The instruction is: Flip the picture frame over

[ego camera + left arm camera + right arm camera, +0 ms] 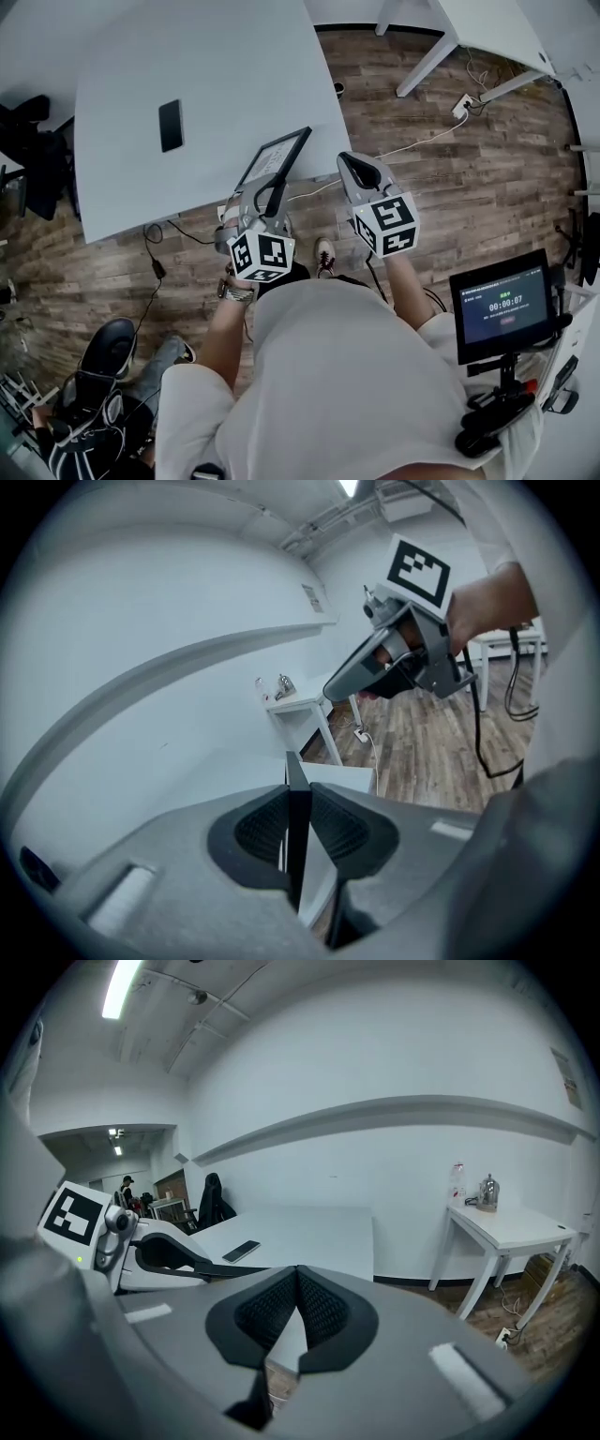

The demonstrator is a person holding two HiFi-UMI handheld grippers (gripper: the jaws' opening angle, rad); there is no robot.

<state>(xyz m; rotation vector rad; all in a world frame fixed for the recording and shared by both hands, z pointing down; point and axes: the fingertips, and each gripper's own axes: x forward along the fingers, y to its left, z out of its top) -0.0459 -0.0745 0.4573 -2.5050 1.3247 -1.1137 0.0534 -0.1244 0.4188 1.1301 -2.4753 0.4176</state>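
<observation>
Left hand-held gripper (265, 199) pinched the picture frame (277, 157) by its edge, tilted above the worktop (197, 66), apparently mid-flip, while the right hand-held gripper (356, 173) hung pressed together and empty; rolling it over came next.

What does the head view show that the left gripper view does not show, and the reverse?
Only the head view: the timer screen and the black chair. Only the left gripper view: the left gripper shut on the edge of the picture frame, and a ceiling light. Both: the picture frame, the right gripper, the wooden floor.
</observation>
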